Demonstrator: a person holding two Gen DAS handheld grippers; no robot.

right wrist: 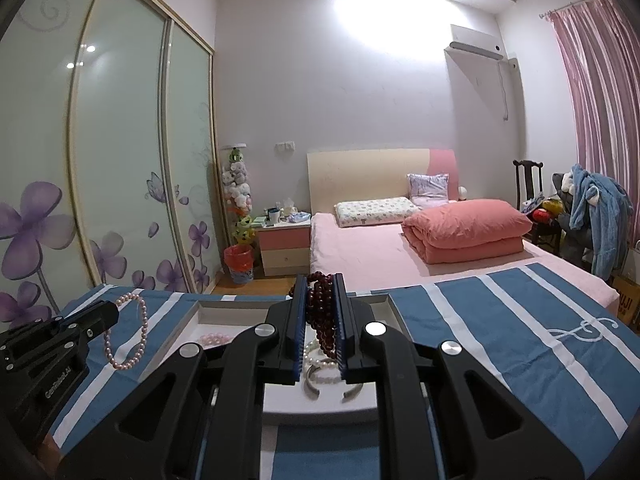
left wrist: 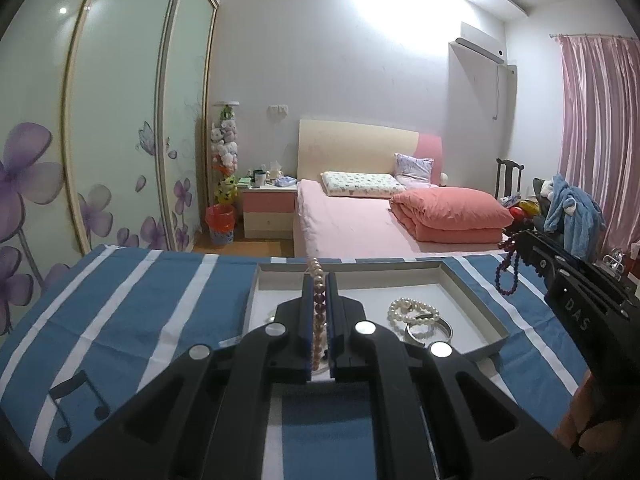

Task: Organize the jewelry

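I held my left claw [left wrist: 319, 280] clamped on a pink pearl bracelet [left wrist: 318, 300] above the near-left part of the shallow tray [left wrist: 472, 292], and my right claw [right wrist: 320, 292] clamped on a dark red bead strand [right wrist: 322, 312] above the same tray. Both pieces appeared mid-transfer; next, each needs lowering onto bare tray floor and releasing. Only the left view showed the white pearl bracelet [left wrist: 412, 310] and bangle [left wrist: 430, 330] unobstructed in the tray; the right view alone showed the pink loop hanging full.

Glossy pearl bracelet [left wrist: 319, 312] (cloth [left wrist: 132, 300] matt, striped).
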